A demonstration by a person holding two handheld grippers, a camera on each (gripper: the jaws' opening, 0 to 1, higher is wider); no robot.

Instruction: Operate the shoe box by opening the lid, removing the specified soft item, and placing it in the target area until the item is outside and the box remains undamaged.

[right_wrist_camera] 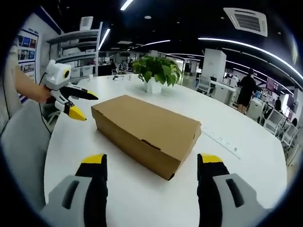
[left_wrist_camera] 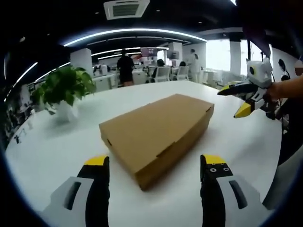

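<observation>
one closed brown shoe box lay flat on the white bench, lid down. one potted plant stood well apart from it. two hand-held grippers hovered near the box without touching it: the left hand-held gripper released, jaws spread, and the right hand-held gripper likewise released.

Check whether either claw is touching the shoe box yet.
Apart. The left gripper view shows white table between the right claw and the shoe box; the right gripper view shows the same for the left claw.
</observation>
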